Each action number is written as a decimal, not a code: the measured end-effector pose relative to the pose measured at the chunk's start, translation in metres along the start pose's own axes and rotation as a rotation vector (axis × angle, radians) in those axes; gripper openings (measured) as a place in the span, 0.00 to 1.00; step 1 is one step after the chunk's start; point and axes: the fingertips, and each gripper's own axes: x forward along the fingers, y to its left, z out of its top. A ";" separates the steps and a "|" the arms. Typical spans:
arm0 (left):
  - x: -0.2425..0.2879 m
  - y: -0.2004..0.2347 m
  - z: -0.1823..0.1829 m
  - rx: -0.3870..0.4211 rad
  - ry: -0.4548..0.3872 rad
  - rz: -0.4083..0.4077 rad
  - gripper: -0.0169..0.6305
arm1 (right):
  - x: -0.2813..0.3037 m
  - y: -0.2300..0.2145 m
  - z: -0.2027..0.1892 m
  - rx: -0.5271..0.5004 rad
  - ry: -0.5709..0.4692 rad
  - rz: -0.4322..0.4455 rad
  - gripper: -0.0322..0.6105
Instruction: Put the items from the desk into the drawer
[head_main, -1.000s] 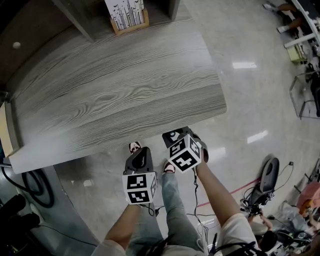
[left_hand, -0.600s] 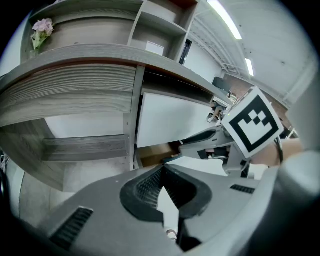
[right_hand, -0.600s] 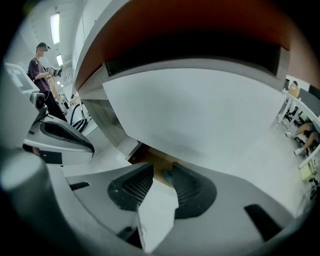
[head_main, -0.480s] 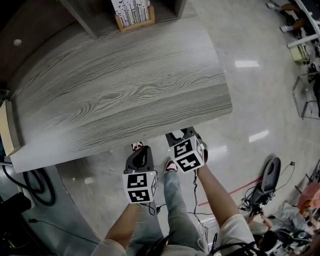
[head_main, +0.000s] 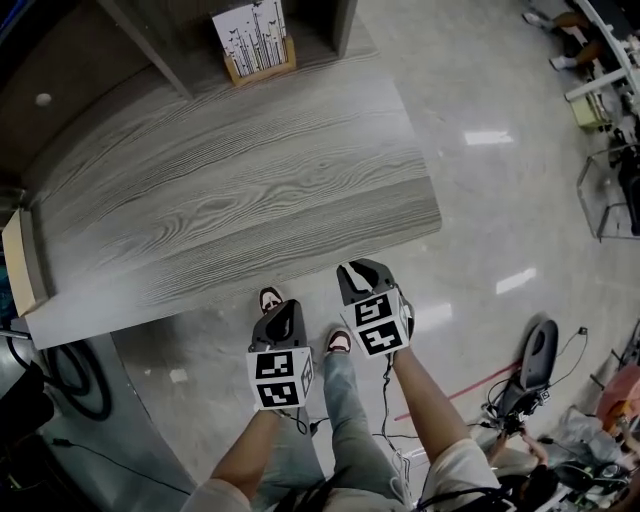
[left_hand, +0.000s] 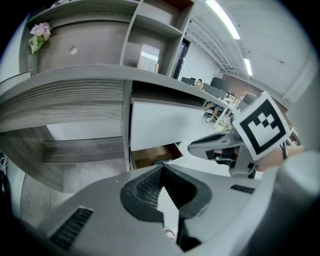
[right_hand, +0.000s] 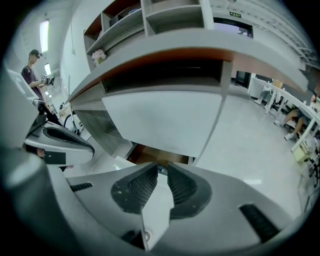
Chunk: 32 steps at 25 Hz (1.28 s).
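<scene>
Both grippers hang low in front of the desk, over the shiny floor (head_main: 480, 200). The left gripper (head_main: 287, 304) has its ribbed pads (left_hand: 146, 186) pinched together at the tips, nothing caught in them. The right gripper (head_main: 357, 270) is just beside it with its jaws a little apart: there's a thin gap between the pads (right_hand: 137, 189) and nothing in it. One of the person's shoes (head_main: 270, 298) peeks out right by the left gripper's tip.

Straight ahead, tucked under the grey wood-grain desk top (head_main: 230, 190), is a white drawer front (left_hand: 160, 125) with a brown opening (left_hand: 149, 156) below it. Can't tell if it's pulled out.

Way at the back of the desk, in the shelf unit, sits a wooden holder of white patterned cards (head_main: 255, 40). A pink flower (left_hand: 40, 32) sits up high at the shelf's left.
</scene>
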 end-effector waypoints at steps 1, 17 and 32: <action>-0.003 -0.004 0.002 0.001 0.001 -0.003 0.02 | -0.006 -0.002 -0.001 0.029 -0.003 -0.002 0.13; -0.082 -0.069 0.082 0.053 -0.115 -0.032 0.02 | -0.128 -0.007 0.049 0.266 -0.177 -0.041 0.06; -0.174 -0.118 0.106 0.030 -0.215 -0.073 0.02 | -0.247 0.015 0.073 0.339 -0.307 -0.058 0.05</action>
